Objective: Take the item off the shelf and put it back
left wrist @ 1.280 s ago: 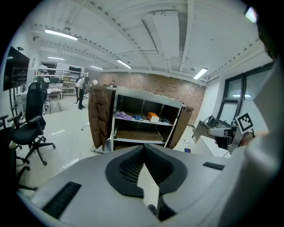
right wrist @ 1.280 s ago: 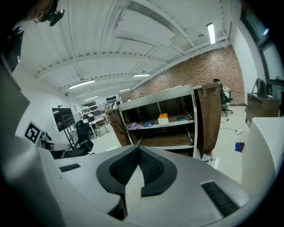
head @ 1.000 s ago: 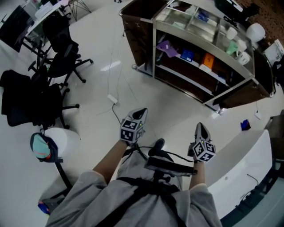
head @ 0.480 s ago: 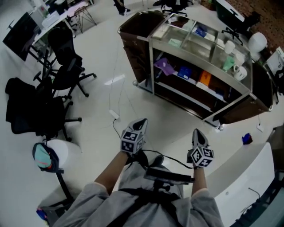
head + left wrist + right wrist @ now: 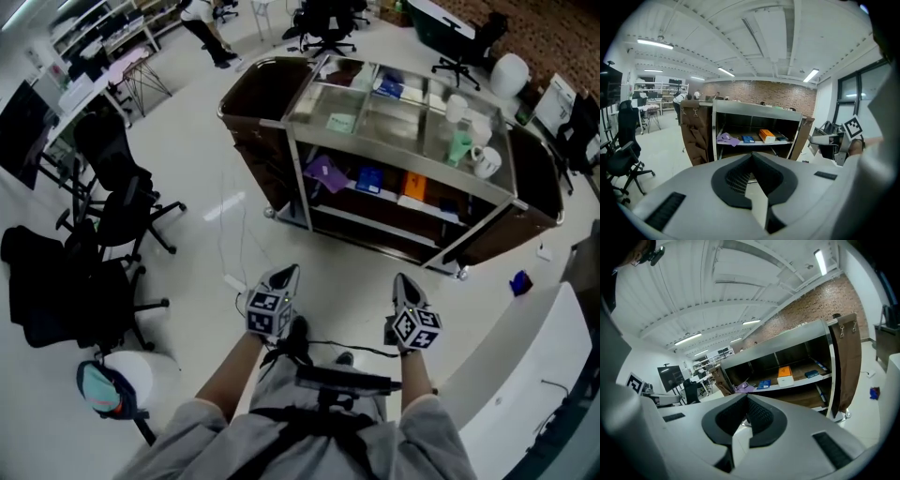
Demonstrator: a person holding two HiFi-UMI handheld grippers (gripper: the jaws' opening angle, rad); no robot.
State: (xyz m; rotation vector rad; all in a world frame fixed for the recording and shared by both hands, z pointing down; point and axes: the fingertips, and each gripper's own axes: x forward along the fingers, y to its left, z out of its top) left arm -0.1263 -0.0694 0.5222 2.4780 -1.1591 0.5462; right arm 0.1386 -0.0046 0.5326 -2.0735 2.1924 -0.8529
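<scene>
A steel-framed shelf cart (image 5: 298, 169) stands on the floor ahead of me. Its middle shelf holds a purple item (image 5: 325, 173), a blue item (image 5: 369, 178) and an orange box (image 5: 413, 187). My left gripper (image 5: 283, 277) and right gripper (image 5: 401, 283) are held side by side at waist height, well short of the cart, both pointing toward it. Both are shut with nothing between the jaws. The left gripper view shows its jaws (image 5: 751, 153) closed below the orange box (image 5: 766, 135). In the right gripper view the jaws (image 5: 746, 396) are closed too, with the orange box (image 5: 785, 375) far off.
Black office chairs (image 5: 112, 187) stand to the left, and a white cable (image 5: 234, 281) lies on the floor between them and the cart. A white desk (image 5: 525, 375) runs along the right, with a small blue object (image 5: 521, 281) on the floor near it. The cart's top tray holds cups and a green bottle (image 5: 459, 145).
The cart has come nearer and more to the middle of the head view. Both grippers stay shut and side by side, now lower in the frame.
</scene>
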